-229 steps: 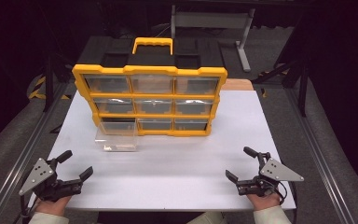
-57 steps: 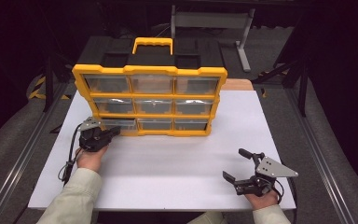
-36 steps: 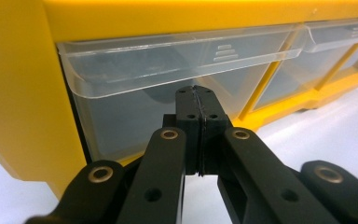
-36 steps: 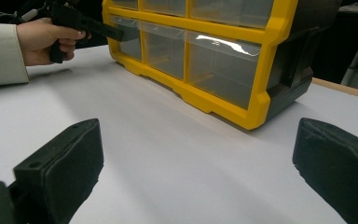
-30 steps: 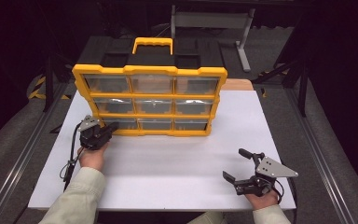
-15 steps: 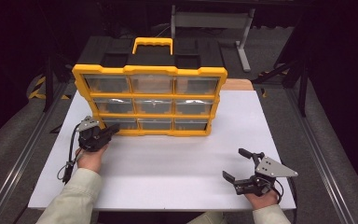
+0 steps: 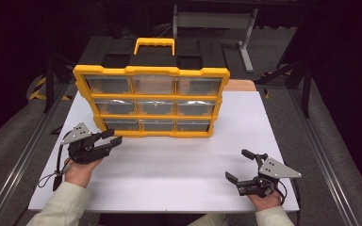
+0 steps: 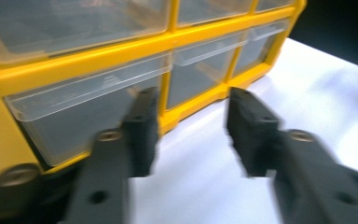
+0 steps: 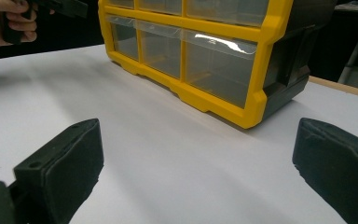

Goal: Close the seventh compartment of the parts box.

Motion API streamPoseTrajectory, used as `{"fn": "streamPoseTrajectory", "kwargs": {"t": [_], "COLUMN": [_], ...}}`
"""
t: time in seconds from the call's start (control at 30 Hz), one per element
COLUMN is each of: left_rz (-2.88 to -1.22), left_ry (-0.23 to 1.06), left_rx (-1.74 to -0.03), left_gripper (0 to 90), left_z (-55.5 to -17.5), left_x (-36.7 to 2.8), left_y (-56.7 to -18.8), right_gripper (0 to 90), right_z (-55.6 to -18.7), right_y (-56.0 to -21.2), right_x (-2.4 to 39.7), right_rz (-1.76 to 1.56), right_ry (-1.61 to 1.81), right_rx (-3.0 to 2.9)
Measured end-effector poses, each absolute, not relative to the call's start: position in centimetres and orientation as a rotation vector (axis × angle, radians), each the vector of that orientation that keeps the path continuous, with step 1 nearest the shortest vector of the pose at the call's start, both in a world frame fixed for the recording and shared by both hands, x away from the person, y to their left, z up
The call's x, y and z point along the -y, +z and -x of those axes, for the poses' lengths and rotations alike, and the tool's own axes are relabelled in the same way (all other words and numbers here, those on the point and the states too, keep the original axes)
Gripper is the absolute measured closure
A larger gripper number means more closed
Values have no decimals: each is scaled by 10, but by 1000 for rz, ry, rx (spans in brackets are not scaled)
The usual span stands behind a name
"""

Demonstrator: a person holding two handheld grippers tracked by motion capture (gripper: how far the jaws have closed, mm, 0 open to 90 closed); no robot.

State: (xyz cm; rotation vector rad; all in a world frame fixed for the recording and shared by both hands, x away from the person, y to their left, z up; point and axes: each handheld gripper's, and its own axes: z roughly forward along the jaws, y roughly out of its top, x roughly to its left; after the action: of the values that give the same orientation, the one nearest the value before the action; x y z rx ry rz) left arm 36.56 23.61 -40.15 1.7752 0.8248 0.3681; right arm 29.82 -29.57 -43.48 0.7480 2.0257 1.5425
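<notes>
My right gripper [image 7: 245, 168] sits idle near me, jaws wide apart. The left gripper [image 7: 113, 139] is just off the organizer's [image 7: 152, 101] bottom-left drawer [image 8: 81, 116], jaws apart, empty. All drawers look shut, so probably done.

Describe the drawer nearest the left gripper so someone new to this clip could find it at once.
Start at the yellow-framed organizer with the yellow handle standing at the back of the white table; its front is a three-by-three grid of clear drawers. Go to the bottom row, far left: that bottom-left drawer sits just beyond the open left gripper. It is the grid's lower-left corner.
</notes>
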Motion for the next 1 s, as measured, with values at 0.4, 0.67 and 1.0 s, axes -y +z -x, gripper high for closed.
{"fn": "streamPoseTrajectory", "kwargs": {"t": [0.4, 0.67, 1.0], "left_rz": [-1746, -1725, -1698], "left_ry": [354, 371, 391], "left_rx": [-763, -717, -681], "left_gripper": [120, 73, 57], "left_z": [-343, -327, -311], "left_x": [-252, -266, -286], "left_y": [-391, -393, -402], "right_gripper": [24, 24, 18], "right_z": [-298, -299, -299], "right_y": [-435, -435, -435], "right_x": [297, 297, 297], "right_rz": [-750, -750, -736], "right_ry": [1542, 1550, 1555], "right_rx": [-2028, -2028, -2032]}}
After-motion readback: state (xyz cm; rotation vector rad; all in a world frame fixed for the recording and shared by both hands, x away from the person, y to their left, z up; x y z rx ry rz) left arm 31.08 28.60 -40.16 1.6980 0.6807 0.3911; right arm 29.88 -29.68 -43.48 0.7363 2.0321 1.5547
